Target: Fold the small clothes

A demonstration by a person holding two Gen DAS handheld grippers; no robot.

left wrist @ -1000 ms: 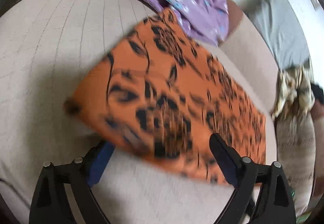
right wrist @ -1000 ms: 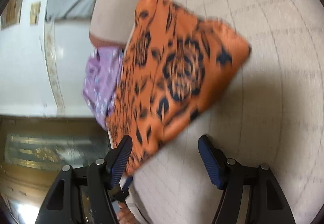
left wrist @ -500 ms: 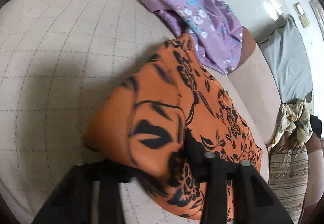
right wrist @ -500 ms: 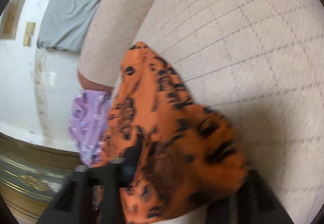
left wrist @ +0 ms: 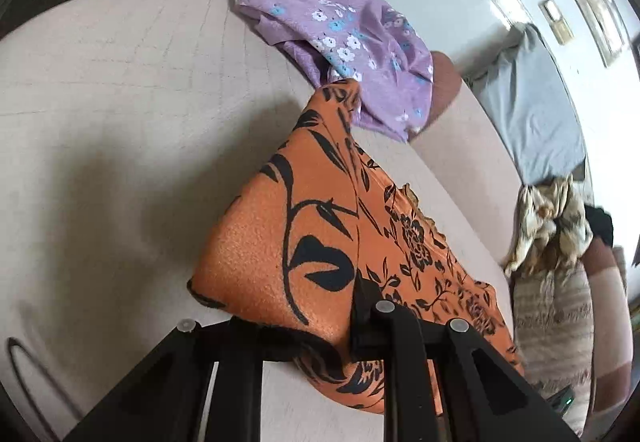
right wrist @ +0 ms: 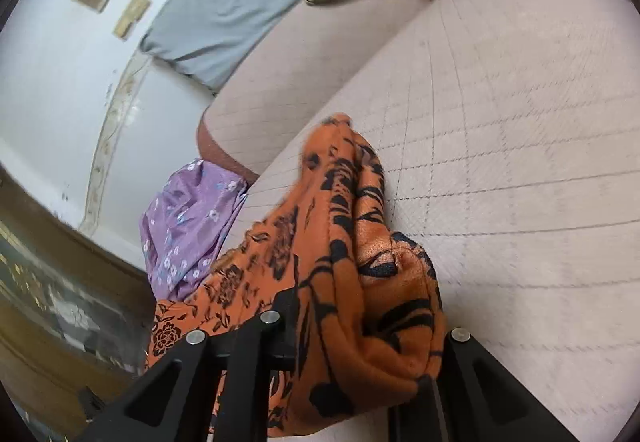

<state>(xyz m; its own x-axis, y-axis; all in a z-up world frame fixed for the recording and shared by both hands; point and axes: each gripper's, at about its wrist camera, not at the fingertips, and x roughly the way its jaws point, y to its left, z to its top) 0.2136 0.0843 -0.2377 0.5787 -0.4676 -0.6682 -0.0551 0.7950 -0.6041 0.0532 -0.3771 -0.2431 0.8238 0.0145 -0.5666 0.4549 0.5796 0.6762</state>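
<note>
Since a second ago: both pairs of jaws, wide apart then and short of the cloth, have just been closing and now pinch the orange garment, whose near edge has risen off the cushion.
Orange garment: black floral print, bunched at the near edge, the far part lying on the sofa seat; its far tip touches the purple floral cloth.
Left gripper: jaws narrow, clamped on a fold of the orange garment.
Right gripper: jaws narrow, gripping a thick bunch of the same garment.
Purple floral cloth: crumpled at the seat's edge, beside the sofa arm.
Grey pillow: on the sofa back.
Patterned beige cloth: heaped on a striped cushion.
</note>
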